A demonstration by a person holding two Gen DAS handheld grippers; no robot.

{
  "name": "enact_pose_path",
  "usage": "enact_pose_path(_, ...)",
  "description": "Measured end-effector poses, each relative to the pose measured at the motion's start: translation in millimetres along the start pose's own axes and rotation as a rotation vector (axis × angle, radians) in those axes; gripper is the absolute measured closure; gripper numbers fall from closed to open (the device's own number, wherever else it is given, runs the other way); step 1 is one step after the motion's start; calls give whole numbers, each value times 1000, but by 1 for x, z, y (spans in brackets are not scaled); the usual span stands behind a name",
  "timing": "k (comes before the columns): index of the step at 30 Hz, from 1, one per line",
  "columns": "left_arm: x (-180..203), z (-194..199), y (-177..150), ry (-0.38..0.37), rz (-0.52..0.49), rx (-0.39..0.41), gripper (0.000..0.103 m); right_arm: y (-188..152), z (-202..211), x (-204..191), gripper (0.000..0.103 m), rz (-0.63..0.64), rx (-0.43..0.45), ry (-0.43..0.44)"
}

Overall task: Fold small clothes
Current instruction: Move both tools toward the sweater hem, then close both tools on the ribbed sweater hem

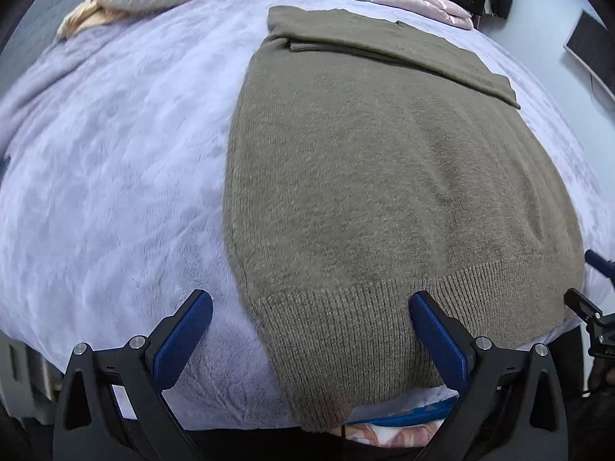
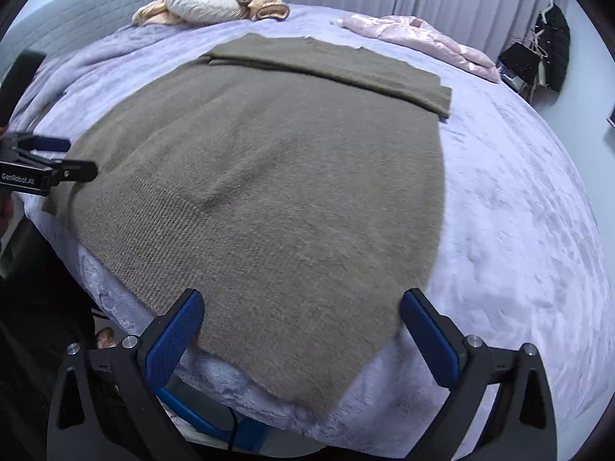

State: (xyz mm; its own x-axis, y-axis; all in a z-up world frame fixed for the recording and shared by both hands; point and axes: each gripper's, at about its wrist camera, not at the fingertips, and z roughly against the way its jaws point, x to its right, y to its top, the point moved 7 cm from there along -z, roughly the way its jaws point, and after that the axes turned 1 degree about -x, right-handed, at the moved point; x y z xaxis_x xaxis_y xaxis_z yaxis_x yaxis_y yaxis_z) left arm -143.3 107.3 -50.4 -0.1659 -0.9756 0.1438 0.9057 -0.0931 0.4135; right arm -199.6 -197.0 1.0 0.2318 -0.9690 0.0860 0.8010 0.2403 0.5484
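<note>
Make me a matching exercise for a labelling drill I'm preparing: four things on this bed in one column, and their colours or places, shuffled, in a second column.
Things:
1. sweater
2. quilted jacket
3. pillow
4. blanket

Descriptions:
A. lilac, fluffy, covering the whole bed
B. white, by the headboard, on top of tan clothing
C. olive-brown knit, spread flat, sleeves folded across its far end
D. shiny pale pink, at the far right corner of the bed

Pairs: 1-C, 2-D, 3-B, 4-A
</note>
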Motion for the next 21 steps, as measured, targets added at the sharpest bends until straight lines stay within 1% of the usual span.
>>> enact_pose_path(3, 1, -1, -1, -8, -3, -3, 0, -3, -1, 16, 1, -68, -12, 0)
enact_pose_path(7, 7, -5, -1, -30, -10, -9, 0, -11, -12, 32, 1, -175, -47, 85)
enact_pose_path(11, 9, -8, -1, -68, 4, -7, 0, -10, -16, 29, 0, -179, -39, 132)
enact_pose_path(15, 4, -5, -2, -147, 15, 15, 0, -9, -19, 16, 0, -152, -23, 188)
enact_pose_path(17, 2, 0, -6, -207, 5, 39, 0, -8, -20, 11, 0, -142, -14, 205)
enact_pose_path(21, -2, 6, -11, -293, 7, 76, 0, -9, -19, 9, 0, -158, 16, 240)
